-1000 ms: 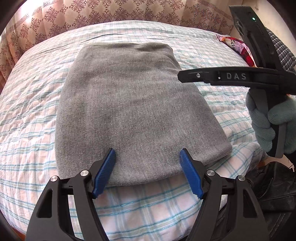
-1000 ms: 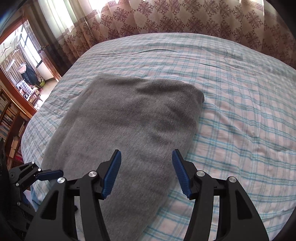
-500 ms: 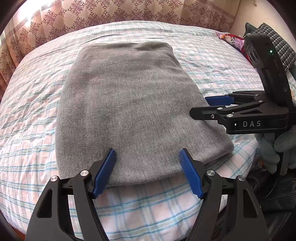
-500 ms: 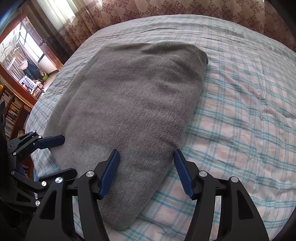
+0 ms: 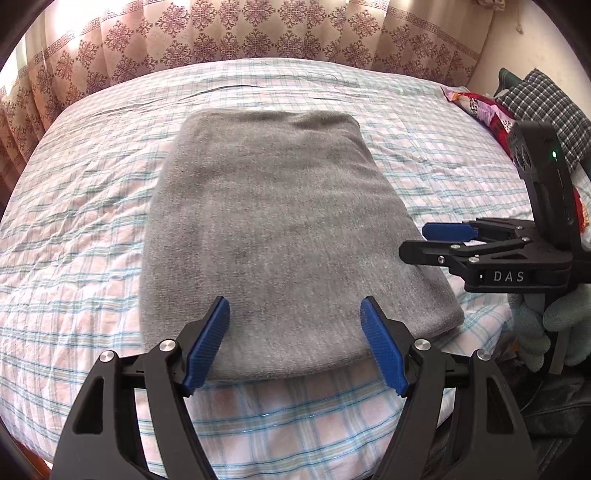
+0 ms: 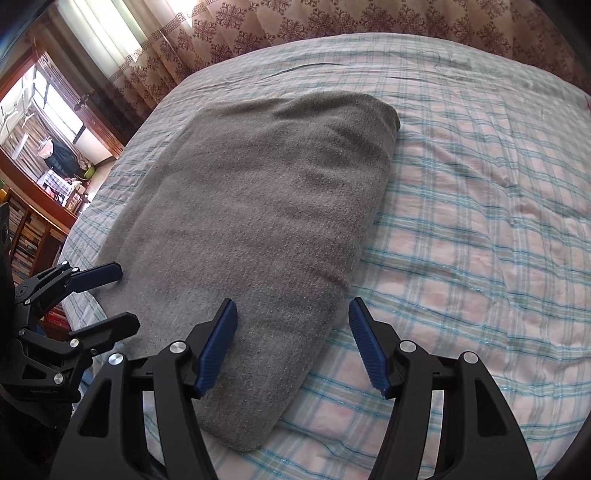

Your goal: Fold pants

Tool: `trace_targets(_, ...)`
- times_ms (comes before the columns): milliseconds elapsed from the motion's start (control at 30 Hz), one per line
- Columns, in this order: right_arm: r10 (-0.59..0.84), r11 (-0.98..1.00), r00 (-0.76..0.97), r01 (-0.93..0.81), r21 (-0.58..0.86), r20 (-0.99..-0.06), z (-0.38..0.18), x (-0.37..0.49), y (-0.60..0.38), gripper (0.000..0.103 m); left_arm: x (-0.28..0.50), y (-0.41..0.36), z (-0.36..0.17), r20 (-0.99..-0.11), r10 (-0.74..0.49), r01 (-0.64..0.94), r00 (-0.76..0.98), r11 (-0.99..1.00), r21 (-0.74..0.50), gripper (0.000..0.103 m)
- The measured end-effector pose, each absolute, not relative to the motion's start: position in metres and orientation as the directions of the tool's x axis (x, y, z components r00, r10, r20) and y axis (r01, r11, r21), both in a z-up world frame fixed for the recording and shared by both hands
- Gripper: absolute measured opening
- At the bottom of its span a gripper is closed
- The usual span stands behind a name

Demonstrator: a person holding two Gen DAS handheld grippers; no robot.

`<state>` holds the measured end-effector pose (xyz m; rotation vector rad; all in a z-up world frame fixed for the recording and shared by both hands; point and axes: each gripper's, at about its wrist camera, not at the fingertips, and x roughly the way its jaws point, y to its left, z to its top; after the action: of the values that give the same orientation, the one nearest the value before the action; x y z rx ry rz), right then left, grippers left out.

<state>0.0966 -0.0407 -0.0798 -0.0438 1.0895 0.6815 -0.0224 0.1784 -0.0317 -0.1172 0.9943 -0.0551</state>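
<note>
Where the fisheye rims cut the views, the bed's (image 5: 92, 236) near corners and both gripper bodies run out of frame, and the person shows only as a gloved hand (image 5: 554, 325) at the right edge of the left wrist view. Whether the grey bundle has layers underneath cannot be made out.

Bed: covered by a wrinkled plaid sheet, pale pink with teal lines. A patterned curtain (image 5: 240, 33) hangs behind it; a window (image 6: 55, 110) and bookshelves (image 6: 26, 236) stand to the far left in the right wrist view. Patterned cushions (image 5: 532, 99) sit at the bed's right end.

Pants (image 5: 280, 229): folded into a soft, fuzzy grey rectangle with rounded corners, lying flat mid-bed near the front edge.

Left gripper (image 5: 295, 347): jaws opening, ribbed blue pads above the near hem, nothing pinched. Right gripper (image 6: 291, 347): jaws spread over the bundle's near right corner, pads clear of the cloth.
</note>
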Motion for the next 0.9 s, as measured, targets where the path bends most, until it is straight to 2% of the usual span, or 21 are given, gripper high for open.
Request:
trace_targets(100,0.494,0.801,0.291,-0.518,0.299,-0.820,-0.077,0.100,-0.044,0.063,-0.019,0.203,-0.026,-0.823,-0.087,-0.070,0.562,0.986,-0.152,0.083)
trace_targets(200,0.501,0.805,0.297,-0.503,0.313,-0.813,-0.075,0.103,-0.048,0.064,-0.011,0.228,-0.023,-0.815,-0.083,-0.122,0.574,0.975,-0.185,0.097)
trace_targets(300,0.502,0.812,0.301,-0.486,0.323,-0.811,-0.074,0.106,-0.052,0.065,-0.001,0.252,-0.026,-0.818,-0.071,-0.177,0.571,0.962,-0.207,0.098)
trace_targets(400,0.508,0.815,0.303,-0.471,0.337,-0.806,-0.074,0.112,-0.057,0.072,0.013,0.277,-0.036,-0.824,-0.096,-0.229,0.558,0.937,-0.265,0.098)
trace_targets(600,0.520,0.821,0.292,-0.432,0.374,-0.803,-0.080,0.121,-0.068,0.072,0.038,0.308,-0.062,-0.809,-0.257,-0.256,0.529,0.860,-0.441,0.098)
trace_targets(900,0.537,0.821,0.281,-0.390,0.416,-0.796,-0.081,0.136,-0.071,0.072,0.070,0.315,-0.099,-0.804,-0.362,-0.254,0.472,0.818,-0.517,0.098)
